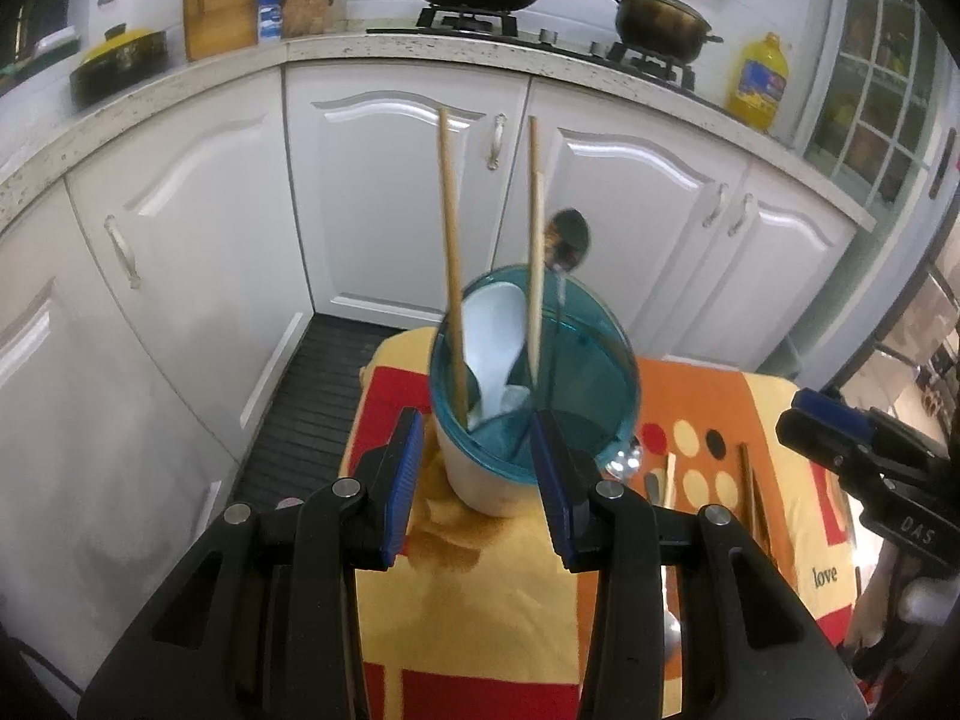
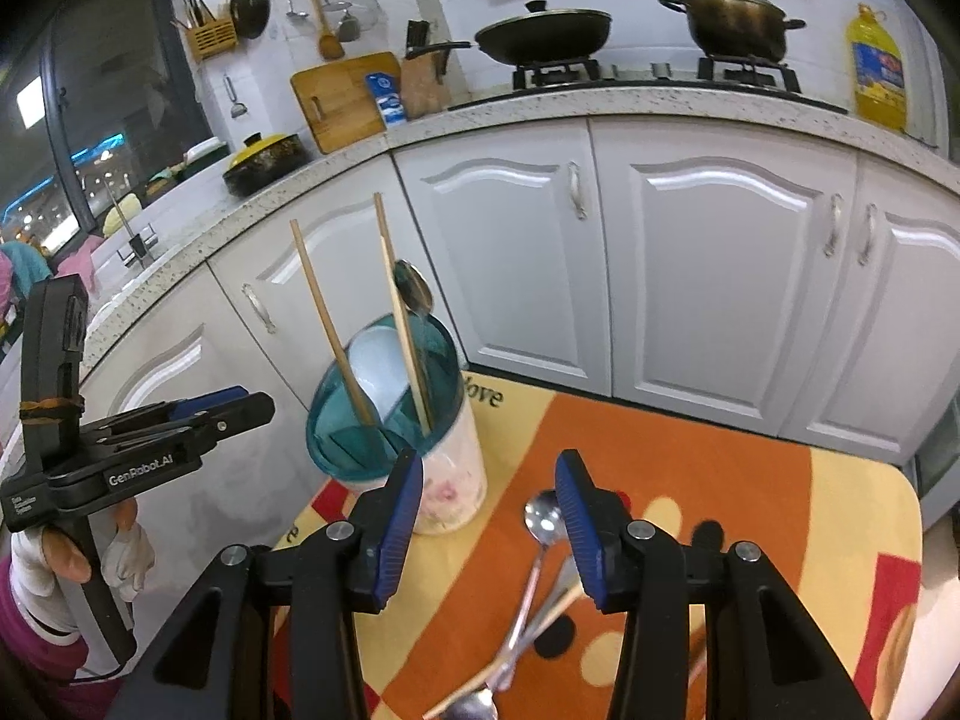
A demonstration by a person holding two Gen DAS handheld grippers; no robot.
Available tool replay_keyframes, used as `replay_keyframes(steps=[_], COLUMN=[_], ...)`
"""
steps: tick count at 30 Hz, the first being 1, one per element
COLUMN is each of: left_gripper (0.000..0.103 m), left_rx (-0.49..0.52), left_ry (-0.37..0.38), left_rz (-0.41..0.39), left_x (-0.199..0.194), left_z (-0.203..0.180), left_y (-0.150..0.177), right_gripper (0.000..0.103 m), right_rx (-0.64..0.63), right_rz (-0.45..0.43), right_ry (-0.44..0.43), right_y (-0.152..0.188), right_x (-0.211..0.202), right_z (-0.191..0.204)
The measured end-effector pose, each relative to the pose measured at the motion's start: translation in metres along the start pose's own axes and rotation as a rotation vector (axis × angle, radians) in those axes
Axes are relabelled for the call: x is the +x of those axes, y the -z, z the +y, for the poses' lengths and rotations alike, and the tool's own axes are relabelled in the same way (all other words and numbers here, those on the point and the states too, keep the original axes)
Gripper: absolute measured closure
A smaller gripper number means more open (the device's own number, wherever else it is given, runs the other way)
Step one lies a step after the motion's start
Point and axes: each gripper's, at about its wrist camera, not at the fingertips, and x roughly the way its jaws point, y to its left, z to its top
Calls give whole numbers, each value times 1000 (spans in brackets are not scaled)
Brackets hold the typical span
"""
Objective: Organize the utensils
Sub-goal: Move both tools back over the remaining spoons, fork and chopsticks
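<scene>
1. I held the right gripper (image 2: 486,516) with its jaws apart and empty, hanging over the loose utensils so the next pick could begin.
2. Those utensils, a metal spoon (image 2: 542,519) and a crossed chopstick (image 2: 540,609), lay on the patterned cloth (image 2: 750,480) just right of the holder (image 2: 414,438).
3. My left gripper (image 1: 474,480) was also spread wide and empty, close against the holder's near side, I judged to steady it.
4. Inside the holder stood two chopsticks (image 1: 451,252), a white ladle (image 1: 495,348) and a dark spoon (image 1: 570,234), leaning on its rim.
</scene>
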Motion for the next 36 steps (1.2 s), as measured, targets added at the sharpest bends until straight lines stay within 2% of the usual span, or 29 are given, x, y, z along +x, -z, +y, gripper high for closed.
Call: replay_keyframes(steps=[5, 13, 19, 27, 28, 31, 36], left_gripper=[67, 67, 67, 67, 67, 67, 67], left_rx=[20, 53, 101, 150, 154, 162, 163], left_ry=[29, 104, 151, 208, 213, 237, 259], left_rz=[14, 69, 118, 211, 222, 260, 299], left_x=[-2, 6, 16, 40, 43, 56, 75], left_z=[-11, -30, -52, -76, -79, -90, -104], left_y=[11, 30, 48, 71, 72, 76, 73], right_gripper=[51, 51, 51, 51, 51, 60, 64], right_rx=[26, 92, 187, 209, 210, 218, 230], right_rz=[11, 52, 100, 166, 176, 204, 222], right_ry=[27, 88, 114, 129, 131, 131, 129], right_y=[13, 40, 67, 89, 93, 100, 102], right_x=[-8, -18, -17, -4, -3, 5, 15], right_z=[-13, -47, -80, -97, -99, -105, -114])
